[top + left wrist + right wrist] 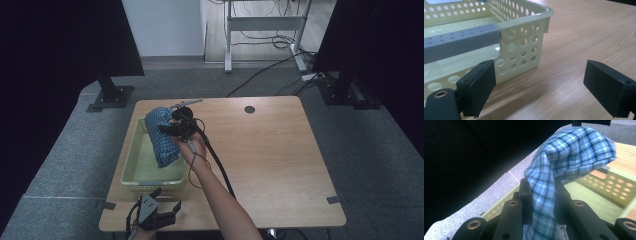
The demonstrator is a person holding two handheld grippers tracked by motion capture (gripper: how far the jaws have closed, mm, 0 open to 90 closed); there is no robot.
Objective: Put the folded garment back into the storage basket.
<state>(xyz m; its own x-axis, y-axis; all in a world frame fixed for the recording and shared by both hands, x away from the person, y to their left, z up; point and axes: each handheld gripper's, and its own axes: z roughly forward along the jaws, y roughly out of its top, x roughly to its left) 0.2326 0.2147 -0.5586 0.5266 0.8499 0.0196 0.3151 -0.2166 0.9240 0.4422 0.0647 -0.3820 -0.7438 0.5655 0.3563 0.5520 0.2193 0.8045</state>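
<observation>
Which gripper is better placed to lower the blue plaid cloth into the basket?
Right. The right gripper is shut on the blue plaid cloth above the basket; the left gripper sits open at its near end.

Both grippers (176, 129) have black jaws with brass-ringed screw holes, trailing black cables; bare forearm (220, 195).

A wooden desk (270, 150) stands on grey carpet (60, 150). At twelve o'clock, a white wall (162, 27) and white frame (265, 22) (cables (260, 72) trailing); black panels (55, 40) flank both sides.
</observation>
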